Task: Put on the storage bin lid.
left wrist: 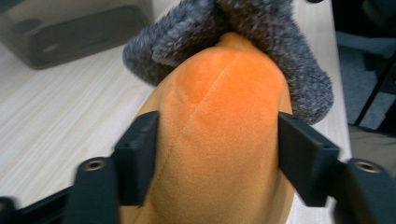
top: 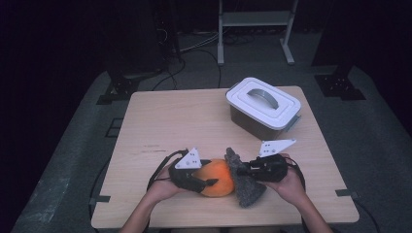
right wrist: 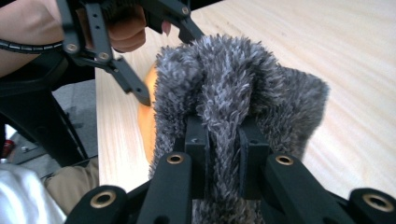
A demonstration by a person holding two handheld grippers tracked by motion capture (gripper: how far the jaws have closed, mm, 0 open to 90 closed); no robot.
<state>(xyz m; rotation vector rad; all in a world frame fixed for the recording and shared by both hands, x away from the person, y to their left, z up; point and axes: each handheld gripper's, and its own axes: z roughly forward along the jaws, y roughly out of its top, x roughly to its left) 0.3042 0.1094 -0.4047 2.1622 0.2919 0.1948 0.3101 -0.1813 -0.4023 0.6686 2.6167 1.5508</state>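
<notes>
**Grey fleece cover worked over an orange plush, one gripper on each**

Near the front edge of the tabletop [top: 160, 116], at about 6 o'clock in the high view, an orange plush [top: 218, 178] lies with a grey fuzzy cover [top: 245, 187] touching it at its 3 o'clock side. The left gripper [top: 206, 183] comes in from 9 o'clock and the right gripper [top: 243, 170] from 3 o'clock, so the two face one another across the pair.

In the left gripper view, the left gripper [left wrist: 217, 158] has its jaws part-way apart, one pad on each flank of the orange plush [left wrist: 219, 140], pressing into the soft body. That hold looks meant to steady the plush while the cover moves against it. Beyond the jaws, the grey fuzzy cover [left wrist: 299, 65] wraps around the plush's far tip.

In the right gripper view, the right gripper [right wrist: 222, 140] is closed nearly all the way, pinching a bunched fold of the grey fuzzy cover [right wrist: 243, 79]. A thin fold is what lets narrow jaws take a loose fabric; from there the cover can be tugged along the plush. A sliver of orange shows at the cover's 9 o'clock edge.

At about 1 o'clock, well apart from the hands, stands a lidded storage box [top: 262, 107] with a white lid and a grey handle.

No brand, label or readable writing can be made out on any of these things; faint marks on the tabletop are too small to read.
</notes>
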